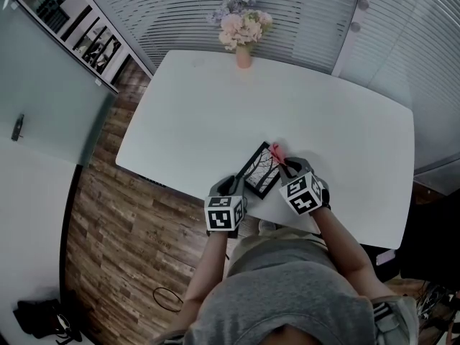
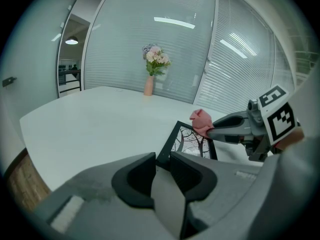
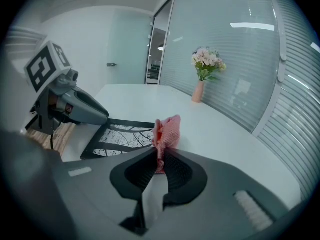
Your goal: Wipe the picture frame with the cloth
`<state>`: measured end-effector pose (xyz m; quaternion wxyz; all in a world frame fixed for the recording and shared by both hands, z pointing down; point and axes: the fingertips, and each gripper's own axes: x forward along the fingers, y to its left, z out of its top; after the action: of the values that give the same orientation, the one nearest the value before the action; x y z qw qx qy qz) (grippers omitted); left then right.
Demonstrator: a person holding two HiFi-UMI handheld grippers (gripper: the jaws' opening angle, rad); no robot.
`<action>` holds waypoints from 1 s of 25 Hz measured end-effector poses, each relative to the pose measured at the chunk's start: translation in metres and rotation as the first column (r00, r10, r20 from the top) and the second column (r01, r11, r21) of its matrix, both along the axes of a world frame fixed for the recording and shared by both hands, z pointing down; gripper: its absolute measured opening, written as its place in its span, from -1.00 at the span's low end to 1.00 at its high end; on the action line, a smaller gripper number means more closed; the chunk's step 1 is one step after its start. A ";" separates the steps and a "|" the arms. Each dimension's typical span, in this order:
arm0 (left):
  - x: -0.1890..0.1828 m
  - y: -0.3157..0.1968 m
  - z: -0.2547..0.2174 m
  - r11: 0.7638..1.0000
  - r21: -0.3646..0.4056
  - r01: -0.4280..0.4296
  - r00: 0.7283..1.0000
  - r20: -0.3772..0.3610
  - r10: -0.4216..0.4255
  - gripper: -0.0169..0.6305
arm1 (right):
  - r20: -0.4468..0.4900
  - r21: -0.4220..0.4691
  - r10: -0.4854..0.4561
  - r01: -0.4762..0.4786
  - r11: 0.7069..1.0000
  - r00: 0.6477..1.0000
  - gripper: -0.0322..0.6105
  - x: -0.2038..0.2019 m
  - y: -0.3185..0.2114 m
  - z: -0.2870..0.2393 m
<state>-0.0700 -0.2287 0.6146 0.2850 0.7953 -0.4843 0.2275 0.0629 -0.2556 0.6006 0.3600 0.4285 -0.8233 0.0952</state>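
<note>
Head view: a person stands at the near edge of a white counter (image 1: 215, 113), a hand-held gripper in each hand. The left hand-held gripper (image 1: 233, 185) and the right hand-held gripper (image 1: 287, 165) sit close together, with the picture frame (image 1: 260, 171) between them, near the counter's near edge and turned at a slant. The frame has a black border and a print of bare branches. A small pink cloth (image 1: 277, 151) shows at its far corner.

In the left gripper view, the left hand-held gripper (image 2: 161, 161) has its jaws drawn narrow on the near corner of the picture frame (image 2: 192, 139), whose black edge runs into the slot between them. The frame rises away from the jaws at a tilt; whether its far end rests on the counter (image 2: 100, 119) cannot be told. The right hand-held gripper (image 2: 210, 130) comes in from the right, with the cloth (image 2: 201, 119) bunched at its tip against the frame's far right corner.

In the right gripper view, the right hand-held gripper (image 3: 160, 159) has its jaws pinched on the cloth (image 3: 167, 131), which stands up in a crumpled tuft above them. The picture frame (image 3: 122, 136) lies just left of it, with the left hand-held gripper (image 3: 102, 116) at its left edge.

A pink vase (image 1: 244, 54) of pale flowers (image 1: 243, 24) stands at the counter's far edge, well apart from the frame.
</note>
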 end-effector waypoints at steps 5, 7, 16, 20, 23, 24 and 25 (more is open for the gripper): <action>-0.001 0.001 -0.001 1.000 0.002 0.003 1.000 0.000 -0.003 -0.71 | -0.001 -0.009 -0.006 0.006 1.000 1.000 -0.78 -0.003 0.004 0.001; -0.001 0.001 -0.001 1.000 0.002 0.003 1.000 0.001 -0.003 -0.71 | -0.003 -0.014 -0.011 0.011 1.000 1.000 -0.78 -0.005 0.006 0.002; 0.000 0.000 0.000 1.000 0.005 0.006 1.000 0.006 -0.006 -0.71 | 0.004 -0.029 -0.055 0.055 0.998 0.998 -0.78 -0.018 0.016 0.004; -0.001 0.000 -0.001 1.000 0.008 0.007 1.000 0.006 -0.007 -0.71 | 0.010 -0.035 -0.073 0.073 0.997 0.997 -0.78 -0.025 0.021 0.004; 0.000 0.000 0.000 1.000 0.008 0.007 1.000 0.006 -0.007 -0.71 | 0.015 -0.041 -0.087 0.088 0.995 0.996 -0.78 -0.029 0.025 0.005; -0.001 0.000 0.000 1.000 0.008 0.007 1.000 0.006 -0.007 -0.71 | 0.016 -0.042 -0.092 0.093 0.995 0.996 -0.78 -0.031 0.026 0.005; -0.001 0.000 0.000 1.000 0.008 0.008 1.000 0.006 -0.008 -0.71 | 0.017 -0.043 -0.097 0.098 0.994 0.995 -0.78 -0.033 0.028 0.005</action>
<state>-0.0707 -0.2291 0.6143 0.2814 0.7938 -0.4890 0.2270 0.0301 -0.2278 0.6053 0.3674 0.3790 -0.8436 0.0988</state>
